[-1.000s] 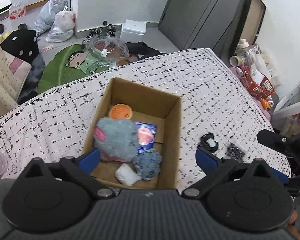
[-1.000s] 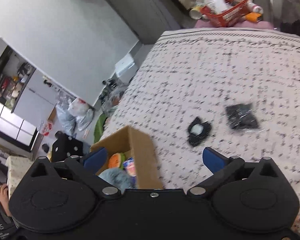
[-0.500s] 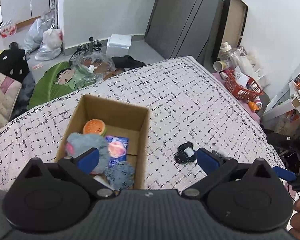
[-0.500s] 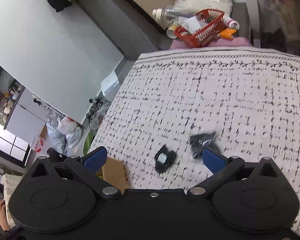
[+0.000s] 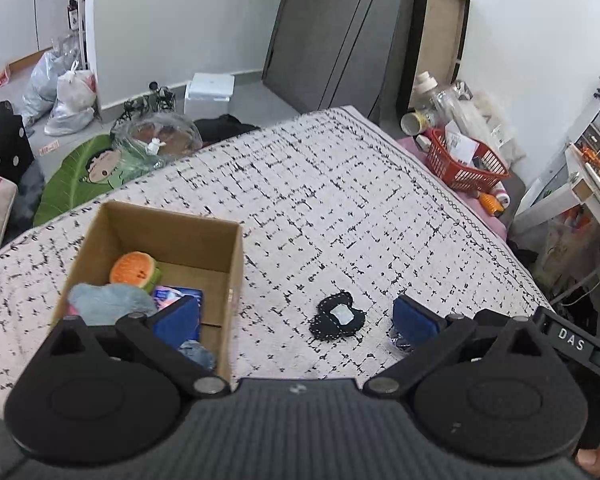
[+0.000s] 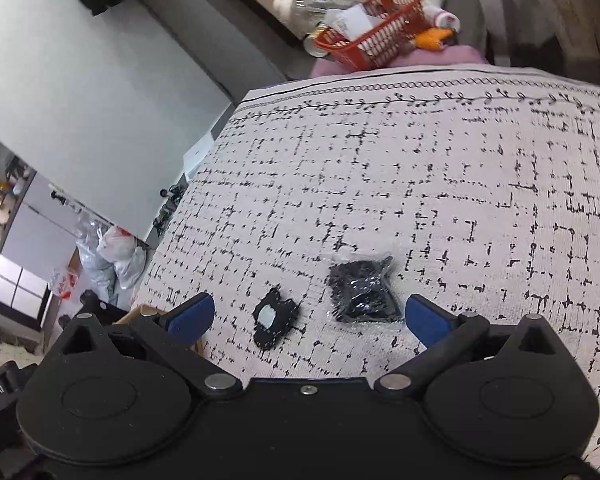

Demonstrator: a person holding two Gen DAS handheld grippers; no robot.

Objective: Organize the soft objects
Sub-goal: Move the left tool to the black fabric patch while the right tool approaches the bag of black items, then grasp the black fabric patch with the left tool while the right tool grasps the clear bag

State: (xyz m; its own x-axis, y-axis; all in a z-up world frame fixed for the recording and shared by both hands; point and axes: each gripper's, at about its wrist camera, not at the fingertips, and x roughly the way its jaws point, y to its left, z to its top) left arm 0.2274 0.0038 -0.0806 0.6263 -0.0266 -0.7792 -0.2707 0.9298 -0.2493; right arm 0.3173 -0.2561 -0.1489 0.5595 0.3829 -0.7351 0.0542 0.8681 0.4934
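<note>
We judge the sorting mostly done: several soft items already sit in the cardboard box, and 2 remain out on the patterned bedspread.

The box stands open-topped on the bedspread, to the left in the left wrist view. Inside we see a watermelon-slice plush against the far wall, a grey-blue plush nearer us, a blue packet with a pink print beside it, and a bluish fuzzy piece low by the near right corner. Whatever lies under the left finger is hidden.

Left to do: the flat black patch with a white centre and, just beside it to the right, the black item in clear wrap.

Our right gripper has its jaws spread wide and empty, framing both leftovers from above, apart from them. Our left gripper is likewise wide and empty, straddling the box's right wall and the patch.

The red basket off the bed's far edge holds bottles and papers, seemingly not part of this job.
</note>
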